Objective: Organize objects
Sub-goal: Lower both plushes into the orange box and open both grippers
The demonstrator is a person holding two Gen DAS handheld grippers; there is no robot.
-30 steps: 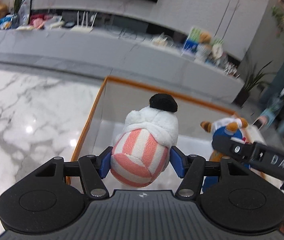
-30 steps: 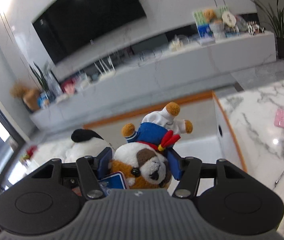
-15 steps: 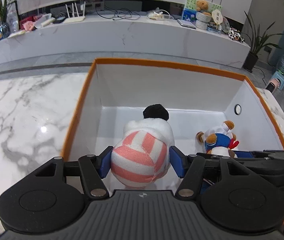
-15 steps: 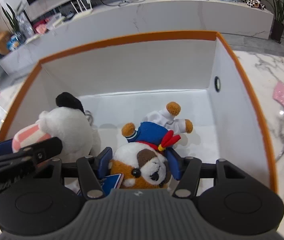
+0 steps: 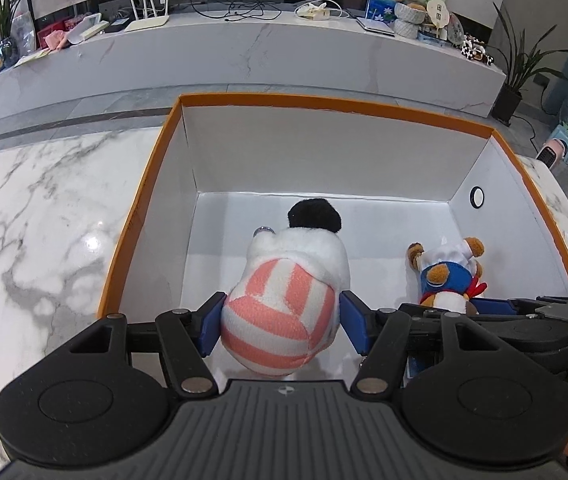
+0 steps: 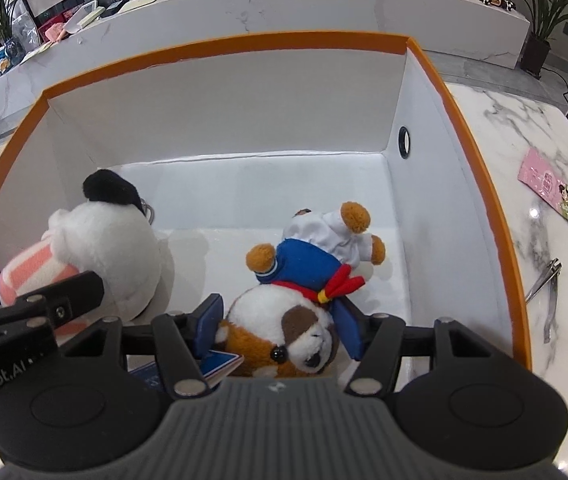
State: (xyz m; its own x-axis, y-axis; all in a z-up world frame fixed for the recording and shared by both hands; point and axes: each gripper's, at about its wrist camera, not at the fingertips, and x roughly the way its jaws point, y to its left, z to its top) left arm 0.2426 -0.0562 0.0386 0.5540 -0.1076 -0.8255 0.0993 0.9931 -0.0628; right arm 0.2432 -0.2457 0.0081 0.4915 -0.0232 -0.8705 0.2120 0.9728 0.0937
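Two plush toys hang inside the orange-rimmed box (image 5: 144,184): the left gripper (image 5: 280,322) pinches a pink-striped plush (image 5: 280,320), the right gripper (image 6: 280,326) a sailor-suited dog plush (image 6: 287,332). Placing seems in hand. Next, both jaws should spread to release them onto the box floor.

Striped plush (image 5: 280,320) in tongs (image 5: 280,322)
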